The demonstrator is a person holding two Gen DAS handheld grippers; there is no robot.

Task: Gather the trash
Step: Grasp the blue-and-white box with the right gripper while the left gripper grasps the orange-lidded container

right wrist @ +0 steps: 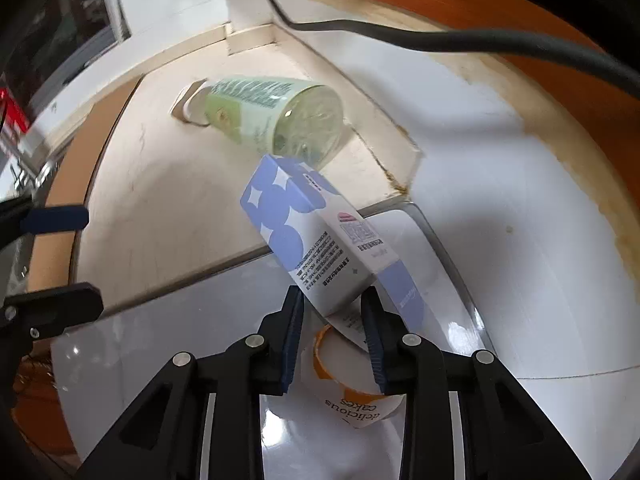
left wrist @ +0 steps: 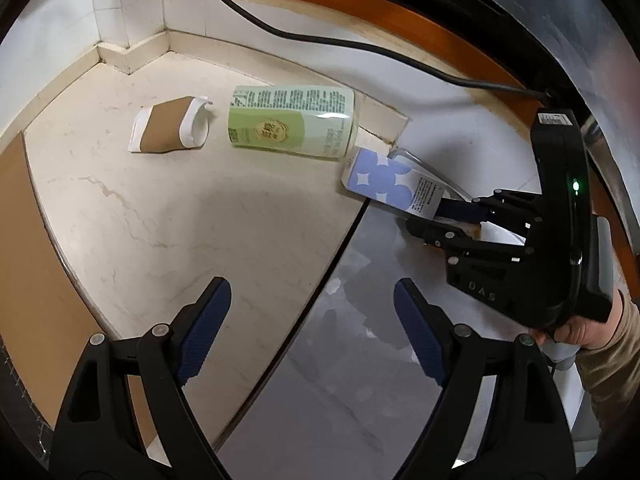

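Observation:
My right gripper [right wrist: 332,300] is shut on a white box with lilac-blue dots [right wrist: 304,236] and holds it tilted over a clear bin's rim [right wrist: 424,224]; the box also shows in the left wrist view [left wrist: 384,180]. A white cup printed "delicious cakes" [right wrist: 356,392] lies in the bin below the fingers. A green bottle [left wrist: 292,120] lies on its side on the cream counter [left wrist: 180,220]; a crushed brown-sleeved paper cup [left wrist: 170,130] lies left of it. My left gripper [left wrist: 312,312] is open and empty over the counter's front edge.
A black cable [left wrist: 320,38] runs along the white wall and orange-brown trim behind. The bin's flat grey lid or surface [left wrist: 360,360] lies right of the counter. A brown board [left wrist: 24,220] borders the counter on the left.

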